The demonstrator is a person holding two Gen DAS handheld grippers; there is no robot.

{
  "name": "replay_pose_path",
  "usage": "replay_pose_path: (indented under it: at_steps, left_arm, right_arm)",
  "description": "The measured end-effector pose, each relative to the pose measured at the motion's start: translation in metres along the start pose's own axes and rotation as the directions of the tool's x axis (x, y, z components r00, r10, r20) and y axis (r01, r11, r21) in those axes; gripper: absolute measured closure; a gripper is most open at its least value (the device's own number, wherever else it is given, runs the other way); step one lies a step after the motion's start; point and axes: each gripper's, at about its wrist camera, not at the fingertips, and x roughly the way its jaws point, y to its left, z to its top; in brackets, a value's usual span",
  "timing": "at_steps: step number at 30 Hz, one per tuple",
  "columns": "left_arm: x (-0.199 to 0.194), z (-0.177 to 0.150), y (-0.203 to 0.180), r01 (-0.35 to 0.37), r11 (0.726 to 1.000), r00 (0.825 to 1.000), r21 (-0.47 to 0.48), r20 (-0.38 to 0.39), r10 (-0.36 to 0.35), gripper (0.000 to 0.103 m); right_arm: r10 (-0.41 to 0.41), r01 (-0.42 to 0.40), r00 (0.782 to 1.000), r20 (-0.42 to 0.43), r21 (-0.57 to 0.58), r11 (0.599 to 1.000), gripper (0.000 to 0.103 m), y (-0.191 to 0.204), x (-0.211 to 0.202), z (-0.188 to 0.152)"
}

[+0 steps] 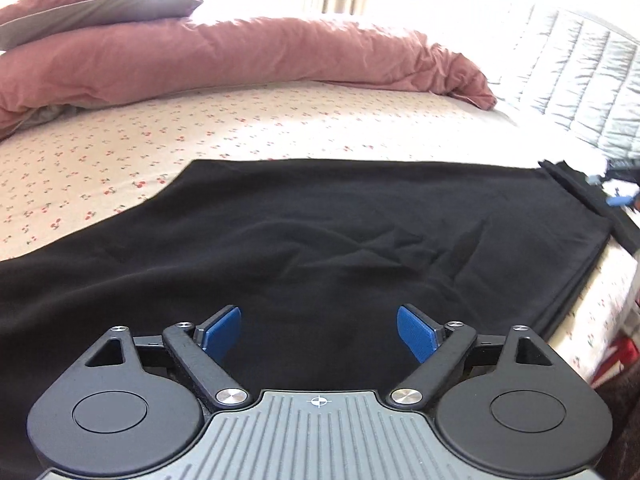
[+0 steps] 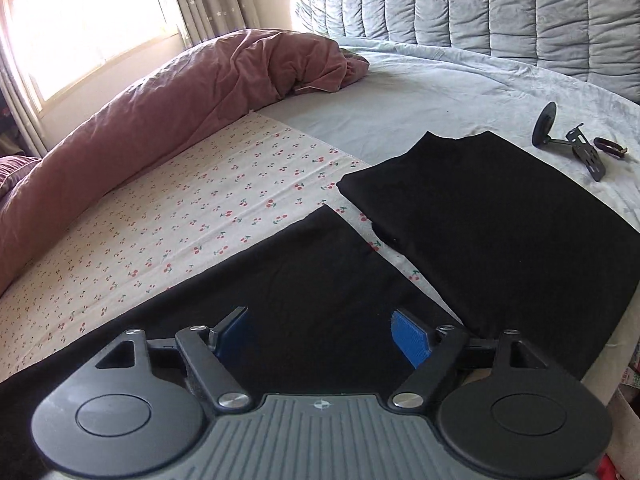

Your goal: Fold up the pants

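Note:
Black pants (image 1: 320, 248) lie flat on the cherry-print bed sheet (image 1: 120, 168), waistband at the right end. My left gripper (image 1: 319, 334) is open and empty just above the cloth near its front edge. My right gripper (image 2: 320, 338) is open and empty over one end of the pants (image 2: 312, 280). A folded black garment (image 2: 500, 232) lies beside them to the right. The other gripper's blue tip (image 1: 620, 200) shows at the pants' right end in the left wrist view.
A pink duvet (image 1: 240, 56) is bunched along the far side, with a pillow (image 1: 96, 4) on it. A grey quilted headboard (image 2: 500, 12) and grey blanket (image 2: 440, 92) lie to the right. A black metal bracket (image 2: 572, 144) rests on the blanket. The bed edge (image 1: 588, 320) is at the near right.

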Motion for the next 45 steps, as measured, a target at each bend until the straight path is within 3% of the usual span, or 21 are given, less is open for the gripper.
replay_pose_path:
  at_steps: [3,5,9,13,16,21,27,29,32,34,38,41,45]
  left_arm:
    - [0.004,0.013,0.006,-0.046,0.996,0.999,-0.077,0.002,0.046,0.012]
    - [0.006,0.017,0.009,-0.026,0.991,0.999,-0.133,0.015,0.029,0.007]
    - [0.011,0.005,0.016,-0.006,0.977,0.992,-0.211,0.124,0.032,0.004]
    - [0.020,-0.007,0.018,-0.052,0.977,0.985,-0.207,0.152,0.084,0.004]
    - [0.027,-0.007,0.019,-0.066,0.974,0.984,-0.216,0.151,0.100,0.004]
    - [0.034,-0.007,0.019,-0.041,0.971,0.988,-0.235,0.132,0.073,0.004]
    - [0.038,-0.006,0.013,-0.013,0.974,0.991,-0.225,0.125,0.042,0.004]
    - [0.040,-0.004,0.012,0.014,0.972,0.992,-0.236,0.124,0.016,0.004]
    - [0.043,-0.001,0.012,0.071,0.962,0.991,-0.263,0.129,-0.037,0.004]
    - [0.046,0.001,0.012,0.108,0.954,0.988,-0.279,0.134,-0.072,0.005]
    - [0.051,0.004,0.010,0.166,0.938,0.982,-0.304,0.142,-0.128,0.006]
    - [0.056,0.005,0.012,0.213,0.918,0.974,-0.334,0.147,-0.173,0.006]
    - [0.062,0.006,0.015,0.278,0.885,0.960,-0.374,0.145,-0.240,0.016]
  right_arm:
    - [-0.025,0.025,1.000,-0.005,0.051,0.998,0.021,-0.016,-0.005,-0.017]
    - [-0.039,0.039,0.999,-0.008,0.076,0.996,0.021,-0.024,-0.001,-0.029]
    - [-0.113,0.119,0.992,-0.051,0.135,0.984,0.026,-0.042,0.016,-0.050]
    - [-0.112,0.109,0.993,0.024,0.123,0.986,0.027,-0.050,0.031,-0.055]
    - [-0.156,0.150,0.985,0.078,0.080,0.985,0.038,-0.045,0.043,-0.055]
    - [-0.145,0.132,0.983,0.109,0.116,0.984,0.093,-0.042,0.046,-0.050]
    - [-0.135,0.133,0.978,0.160,0.022,0.991,0.094,-0.013,0.034,-0.051]
    - [-0.100,0.113,0.974,0.202,-0.055,0.992,0.094,0.006,0.026,-0.051]
    - [0.015,0.032,0.972,0.233,-0.198,0.980,0.094,0.045,0.016,-0.054]
    - [0.100,-0.033,0.970,0.219,-0.293,0.955,0.094,0.072,0.012,-0.061]
    - [0.273,-0.180,0.954,0.126,-0.486,0.855,0.094,0.130,0.004,-0.085]
    - [0.370,-0.281,0.929,0.027,-0.600,0.749,0.094,0.165,-0.003,-0.108]
    - [0.436,-0.361,0.895,-0.095,-0.729,0.581,0.094,0.206,-0.016,-0.145]
